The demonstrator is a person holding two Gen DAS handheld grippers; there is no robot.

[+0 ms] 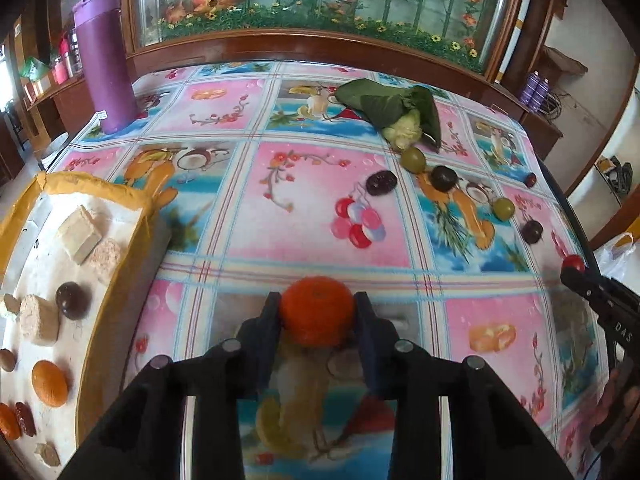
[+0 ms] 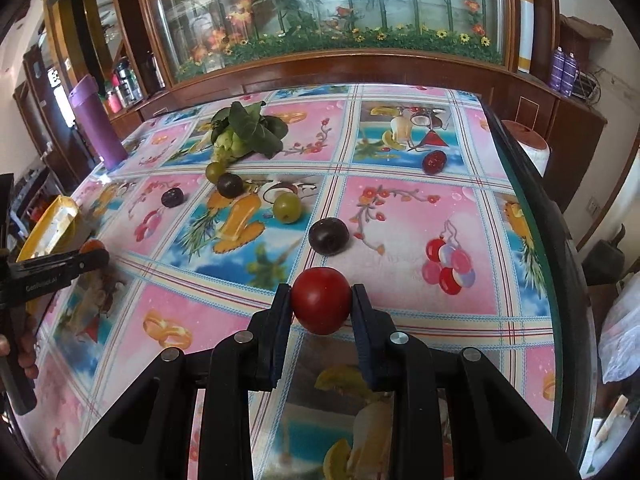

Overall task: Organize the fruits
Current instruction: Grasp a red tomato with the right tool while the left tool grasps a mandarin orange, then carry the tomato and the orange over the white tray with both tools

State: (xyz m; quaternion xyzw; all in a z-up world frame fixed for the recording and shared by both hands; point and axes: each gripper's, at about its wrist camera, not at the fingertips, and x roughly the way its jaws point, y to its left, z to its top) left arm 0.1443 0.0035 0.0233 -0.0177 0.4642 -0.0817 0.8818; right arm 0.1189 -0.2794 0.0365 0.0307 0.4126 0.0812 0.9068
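My left gripper (image 1: 317, 308) is shut on an orange mandarin (image 1: 316, 310) held above the patterned tablecloth (image 1: 280, 208). My right gripper (image 2: 321, 300) is shut on a red round fruit (image 2: 321, 300); it also shows in the left wrist view (image 1: 573, 264) at the right edge. Loose on the cloth lie dark plums (image 2: 329, 236) (image 2: 230, 185) (image 2: 173, 197), green fruits (image 2: 287, 208) (image 2: 215, 171) and a red fruit (image 2: 434, 161). A yellow-rimmed white tray (image 1: 132, 196) at the left holds an orange fruit (image 1: 49, 383), a dark plum (image 1: 73, 300) and other items.
A leafy cauliflower (image 1: 404, 114) lies at the far side of the table. A tall purple bottle (image 1: 105, 60) stands at the far left corner. A wooden cabinet with a flower-painted glass panel (image 1: 320, 0) runs behind the table. The table's right edge (image 2: 560, 280) is close.
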